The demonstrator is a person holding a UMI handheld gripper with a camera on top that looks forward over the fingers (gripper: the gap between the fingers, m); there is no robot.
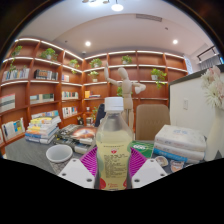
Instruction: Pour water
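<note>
Clear glossy plastic bottle (112, 150) with matt white cap (115, 103), warm wooden wall shelves (40, 85), smooth white bowl (59, 154), glossy magenta finger pads (91, 160)

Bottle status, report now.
Claw closed on the water bottle, held upright, cap on. White bowl beside it. Nothing in the way.

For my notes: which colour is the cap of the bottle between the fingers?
White. The cap tops the bottle; the gripper view shows it best.
</note>
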